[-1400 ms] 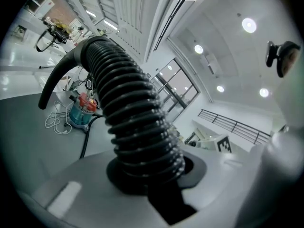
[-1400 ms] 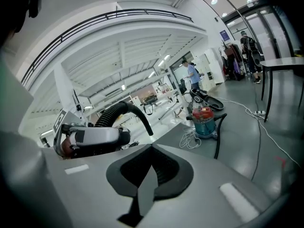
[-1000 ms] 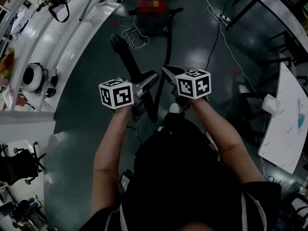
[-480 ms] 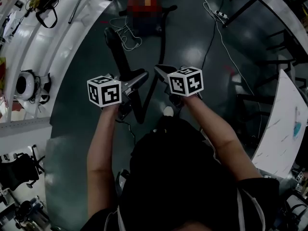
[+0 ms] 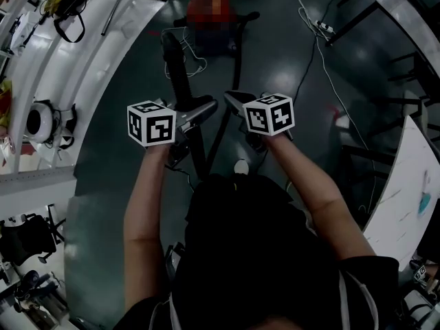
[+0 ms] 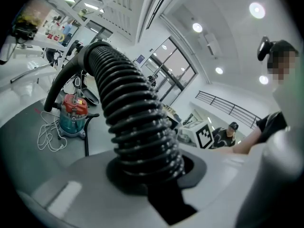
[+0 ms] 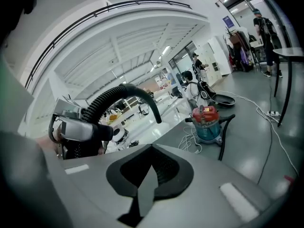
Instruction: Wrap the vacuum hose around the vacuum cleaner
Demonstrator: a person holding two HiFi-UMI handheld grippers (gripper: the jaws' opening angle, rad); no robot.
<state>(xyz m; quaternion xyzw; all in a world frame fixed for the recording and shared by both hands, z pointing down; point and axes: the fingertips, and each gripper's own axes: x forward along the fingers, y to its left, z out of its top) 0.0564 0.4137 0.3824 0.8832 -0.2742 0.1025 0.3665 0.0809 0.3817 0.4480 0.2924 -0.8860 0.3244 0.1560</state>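
The vacuum cleaner, red top over a teal drum, stands on the dark floor ahead of me. Its black ribbed hose rises from between my left gripper's jaws, which are shut on it. The hose arcs over and ends in a smooth bent tube. In the head view the hose runs from the left gripper toward the vacuum. My right gripper is shut with nothing in it, close beside the left one.
A white cable lies coiled on the floor by the vacuum. A power strip with its lead lies at the back right. Curved white benches line the left; a white table and dark chair legs stand at right.
Both grippers keep their hold and their spacing. The hose's stiff end has swung a little toward the vacuum, and the head view has shifted slightly.
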